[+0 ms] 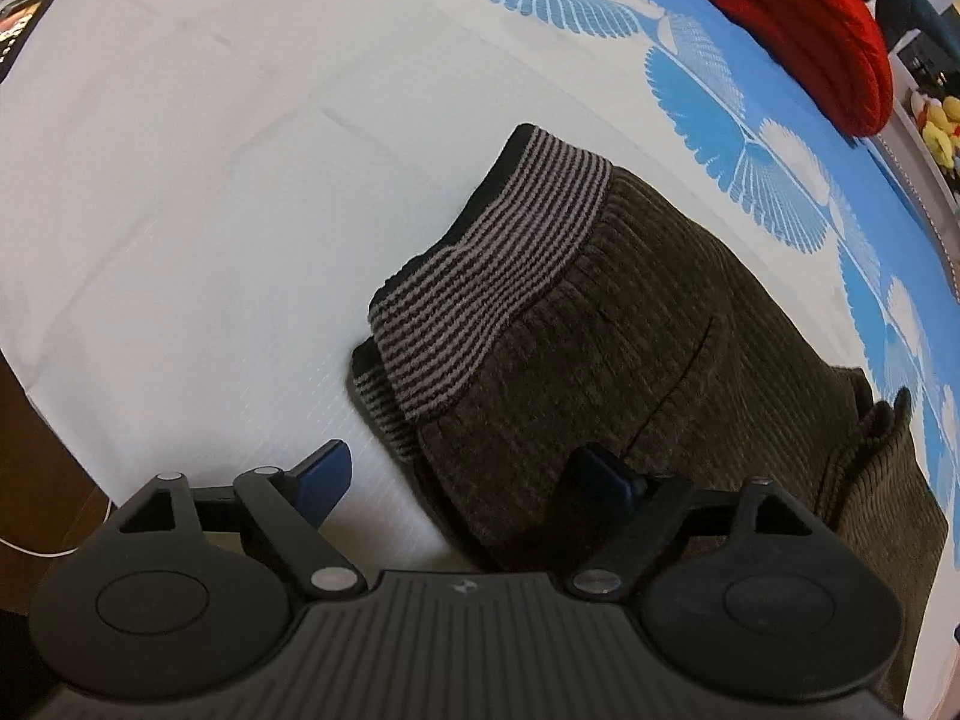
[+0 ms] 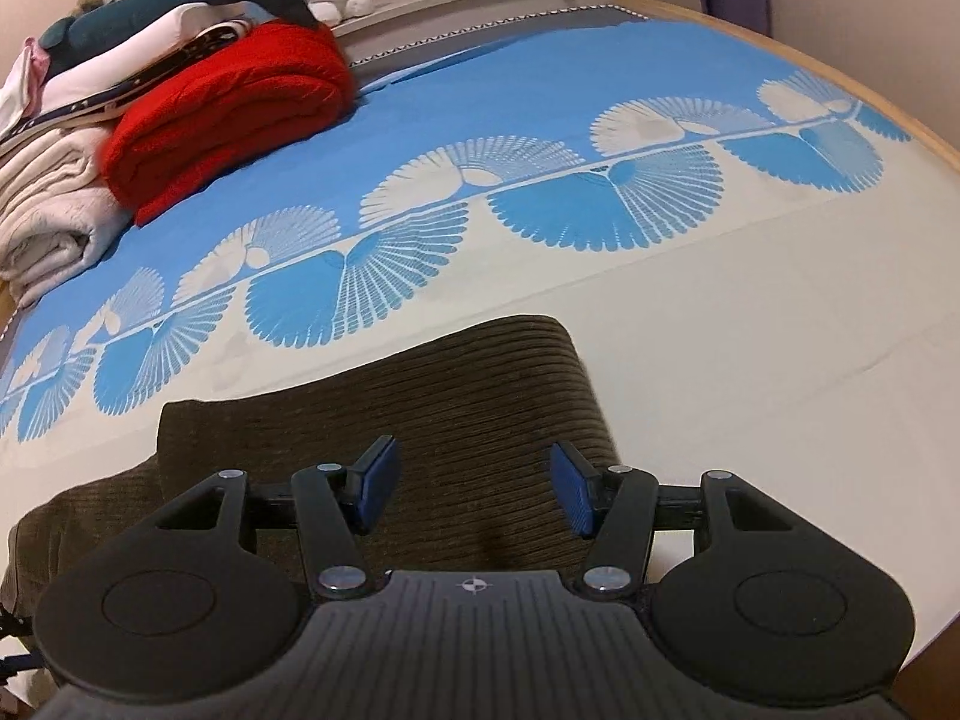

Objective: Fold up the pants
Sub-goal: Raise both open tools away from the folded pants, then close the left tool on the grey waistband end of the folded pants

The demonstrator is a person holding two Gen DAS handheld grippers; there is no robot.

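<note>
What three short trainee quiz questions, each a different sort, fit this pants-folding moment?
1. True or false: the left gripper is clamped on the striped waistband.
2. Which folded item lies nearest the brown pants: A) red blanket B) cream blanket C) a green towel?
3. Fill in: the right gripper hangs open above the ___.

Key: 1 false; 2 A; 3 pants.

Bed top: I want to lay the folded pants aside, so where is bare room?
Free: the white sheet left of the brown corduroy pants, and the stretch right of them, below the blue fan-print band. Crowded: the far corner with the red blanket and cream blanket.
</note>
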